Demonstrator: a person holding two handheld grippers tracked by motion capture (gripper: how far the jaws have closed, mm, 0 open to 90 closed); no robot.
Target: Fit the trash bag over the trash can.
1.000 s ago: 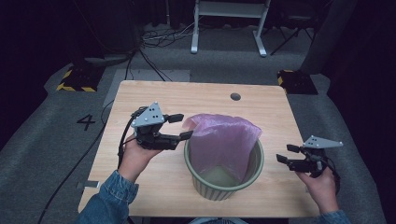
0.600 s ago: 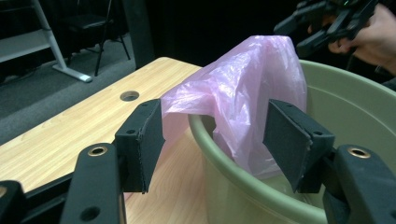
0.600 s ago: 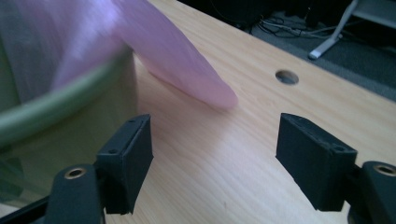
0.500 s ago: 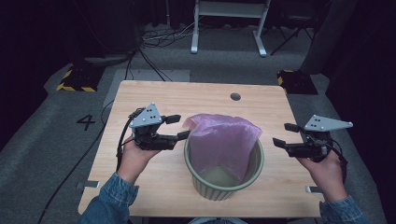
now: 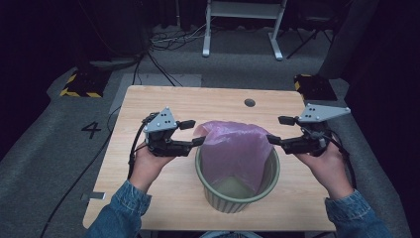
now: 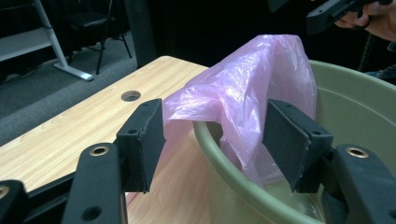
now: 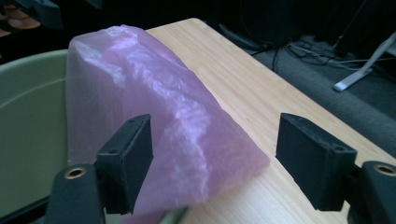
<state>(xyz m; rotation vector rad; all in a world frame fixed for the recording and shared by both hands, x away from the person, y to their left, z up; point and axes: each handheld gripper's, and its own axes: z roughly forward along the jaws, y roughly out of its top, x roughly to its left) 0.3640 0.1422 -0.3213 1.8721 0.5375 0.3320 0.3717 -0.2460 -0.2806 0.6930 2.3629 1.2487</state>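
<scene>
- Bag (image 5: 236, 148): thin pink plastic film, sits partly in the bin (image 5: 237, 191), its top draped over the far rim and bunched up in a peak. Not yet spread round the rim.
- Handling, judged: very light, limp, slippery; it will crumple and slide rather than hold shape. Thin film can tear if you pull hard against the rim.
- Where to grip: take the free edge, one layer only, at two opposite points near the rim, then pull outward and down over the lip. In the left gripper view the loose fold (image 6: 196, 109) hanging outside the rim is the nearest edge for you.
- Left tongs (image 5: 195, 133): jaws apart, the bag's left edge and the rim between them, pads not pressing on either.
- Right tongs (image 5: 280, 130): jaws apart, level with the bag's right side; in the right gripper view the film lies in front of the left pad (image 7: 133, 154), not clamped.
- Bin: green, round, stiff, stands on the bench (image 5: 148, 104) at its near middle. Inside, apart from the bag, only a pale bottom shows; I cannot tell whether that is film or bare floor.
- Bin looks light; expect it to shift if you tug the bag sideways.
</scene>
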